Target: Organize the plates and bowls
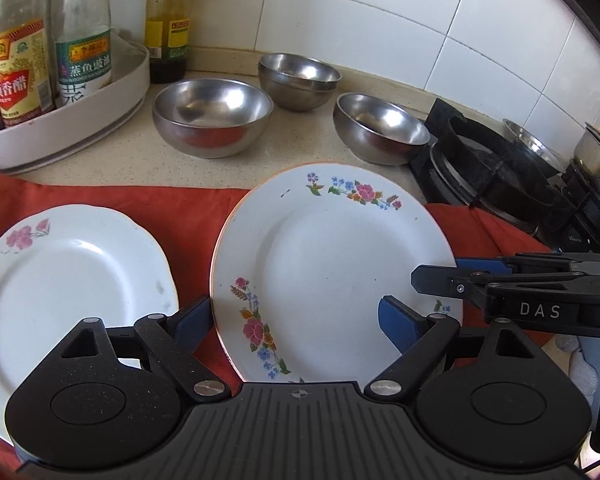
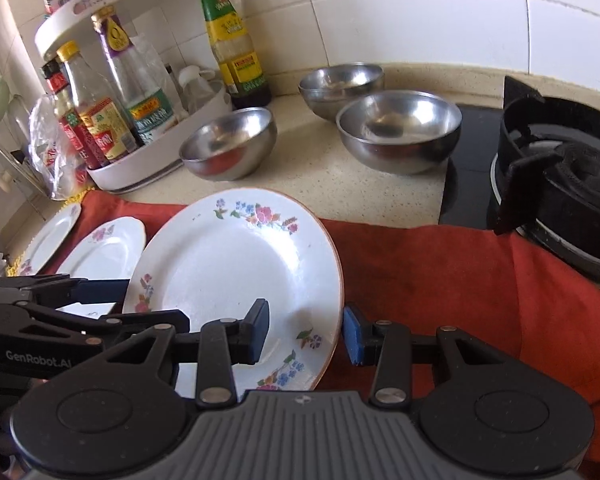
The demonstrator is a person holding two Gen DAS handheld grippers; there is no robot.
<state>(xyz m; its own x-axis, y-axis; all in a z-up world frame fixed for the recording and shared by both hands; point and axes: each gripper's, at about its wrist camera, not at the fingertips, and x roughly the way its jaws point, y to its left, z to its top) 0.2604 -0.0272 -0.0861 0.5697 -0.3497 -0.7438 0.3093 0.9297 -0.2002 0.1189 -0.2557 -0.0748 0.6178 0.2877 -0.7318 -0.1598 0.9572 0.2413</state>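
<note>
floral white round plate (image 2: 236,276) sat on red cloth (image 2: 460,280) on the counter (image 2: 324,176); right hand-held gripper (image 2: 306,334) straddled its rim, unclamped; left hand-held gripper (image 1: 296,322) gaped wide over it.

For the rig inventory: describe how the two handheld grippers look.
Both match: the left gripper and right gripper have black linkage arms with silver rivets, blue pads on the jaws, round black housings and a ribbed grey centre. One side reads "DAS", another "GenRobot.AI". No cables show.
</note>
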